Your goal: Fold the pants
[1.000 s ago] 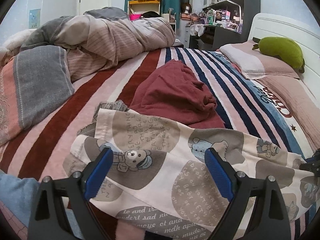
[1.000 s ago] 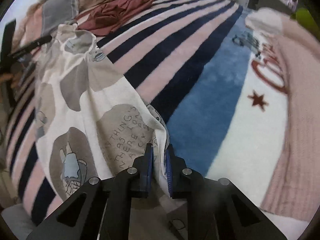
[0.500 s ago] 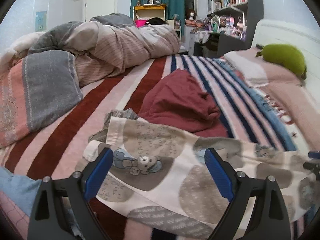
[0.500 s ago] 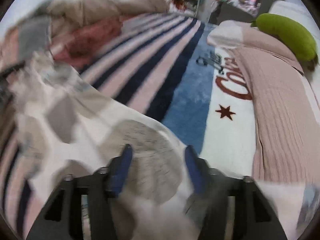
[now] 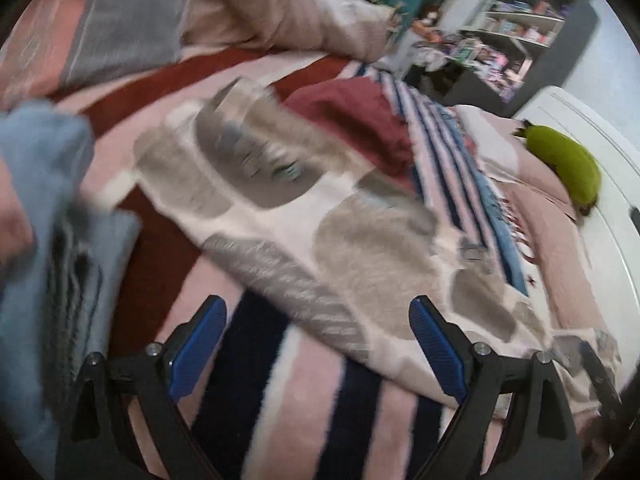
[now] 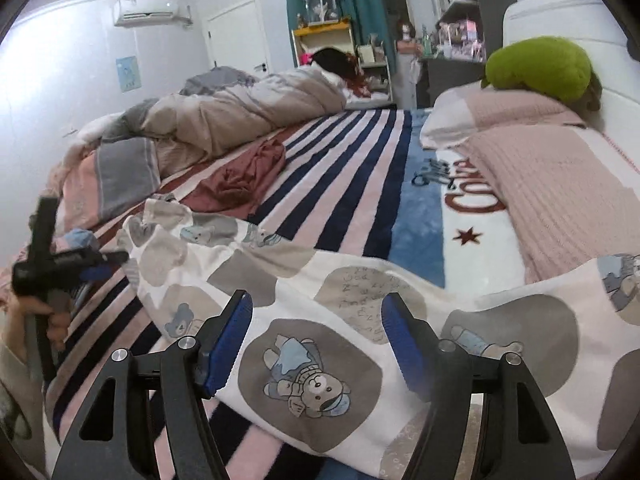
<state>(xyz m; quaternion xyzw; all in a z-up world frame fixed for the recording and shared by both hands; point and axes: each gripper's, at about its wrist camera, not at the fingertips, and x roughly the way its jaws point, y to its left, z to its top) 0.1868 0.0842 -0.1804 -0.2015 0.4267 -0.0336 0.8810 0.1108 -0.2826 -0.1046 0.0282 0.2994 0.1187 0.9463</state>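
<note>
We noted a release: a second earlier the right gripper (image 6: 316, 340) was pinched shut on a fold of the bear-print pants (image 6: 360, 320); by this moment it had let go and its jaws were opening, blue pads apart with nothing pressed between them. The cloth lay spread beneath and beyond them on the striped bed cover (image 6: 344, 184), not lifted. We judged that one fold or drag had just been finished and the hands were repositioning for the next.

The left gripper (image 5: 316, 344) kept its jaws spread wide throughout and held nothing. Its view had swung and blurred, and it now looked down at the near edge of the pants (image 5: 304, 216) rather than across their middle. The hem ran diagonally just past its fingertips, with bare striped cover directly between the pads.

The pants lay as a long band across the bed, one end toward the pink pillow (image 6: 560, 184), the other near the maroon garment (image 6: 240, 176). From the right view the left gripper (image 6: 104, 266) hovered at the far left end.
</note>
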